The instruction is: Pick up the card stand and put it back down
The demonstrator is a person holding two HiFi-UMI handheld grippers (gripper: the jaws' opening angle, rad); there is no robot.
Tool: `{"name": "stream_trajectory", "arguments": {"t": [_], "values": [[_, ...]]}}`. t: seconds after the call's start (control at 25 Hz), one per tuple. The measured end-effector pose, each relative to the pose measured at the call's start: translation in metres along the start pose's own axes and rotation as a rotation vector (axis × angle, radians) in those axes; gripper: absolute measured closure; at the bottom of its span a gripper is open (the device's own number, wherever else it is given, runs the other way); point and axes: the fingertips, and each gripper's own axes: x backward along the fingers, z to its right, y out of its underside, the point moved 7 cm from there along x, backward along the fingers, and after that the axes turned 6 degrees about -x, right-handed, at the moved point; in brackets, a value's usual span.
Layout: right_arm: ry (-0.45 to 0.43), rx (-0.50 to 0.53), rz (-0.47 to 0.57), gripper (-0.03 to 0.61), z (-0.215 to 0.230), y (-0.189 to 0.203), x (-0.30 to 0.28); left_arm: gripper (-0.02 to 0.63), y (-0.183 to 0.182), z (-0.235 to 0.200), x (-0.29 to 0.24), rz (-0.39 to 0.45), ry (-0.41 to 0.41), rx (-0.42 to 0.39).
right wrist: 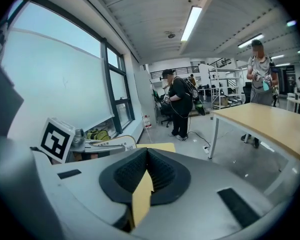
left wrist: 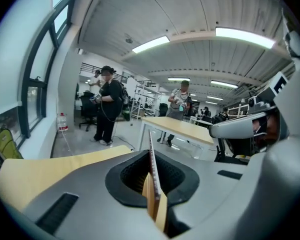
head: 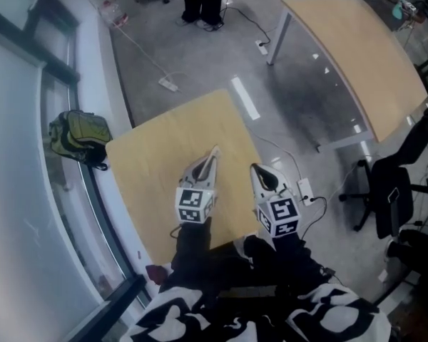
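I find the left tool [head: 212,152] clenched, its jaws pressed flat together with nothing between them, held above the middle of the square wooden tabletop [head: 150,177]. The right tool [head: 255,168] is likewise clenched and empty, just beside the left one, at the tabletop's right edge. I cannot locate the card stand in any view. A green backpack [head: 77,135] lies on the window ledge just off the tabletop's left corner. A longer table [head: 357,55] stands well apart beyond the tabletop's far right side, a black office chair [head: 389,191] to its right. A person in dark clothes [left wrist: 107,106] stands beyond the tabletop's far edge.
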Motion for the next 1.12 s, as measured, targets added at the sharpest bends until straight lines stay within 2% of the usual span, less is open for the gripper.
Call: {"name": "stream_trajectory", "arguments": {"t": [0.2, 0.36, 0.52, 0.76, 0.92, 1.12], "values": [[-0.001, 0.004, -0.021, 0.557, 0.014, 0.017, -0.012, 0.592, -0.007, -0.007, -0.046, 0.001, 0.178, -0.075], [0.019, -0.025, -0.026, 0.557, 0.030, 0.033, -0.011, 0.593, -0.010, 0.000, -0.071, 0.010, 0.316, -0.097], [-0.028, -0.048, 0.001, 0.557, 0.034, 0.044, -0.012, 0.592, -0.011, 0.002, -0.090, 0.015, 0.423, -0.155], [-0.070, -0.035, 0.022, 0.557, 0.031, 0.055, -0.013, 0.593, -0.009, 0.006, -0.116, -0.009, 0.550, -0.212], [-0.064, -0.042, 0.007, 0.556, 0.032, 0.066, -0.010, 0.593, 0.003, 0.014, -0.131, -0.026, 0.614, -0.209], [-0.054, -0.039, 0.008, 0.557, 0.038, 0.076, -0.004, 0.592, 0.017, 0.023, -0.145, -0.040, 0.653, -0.193]]}}
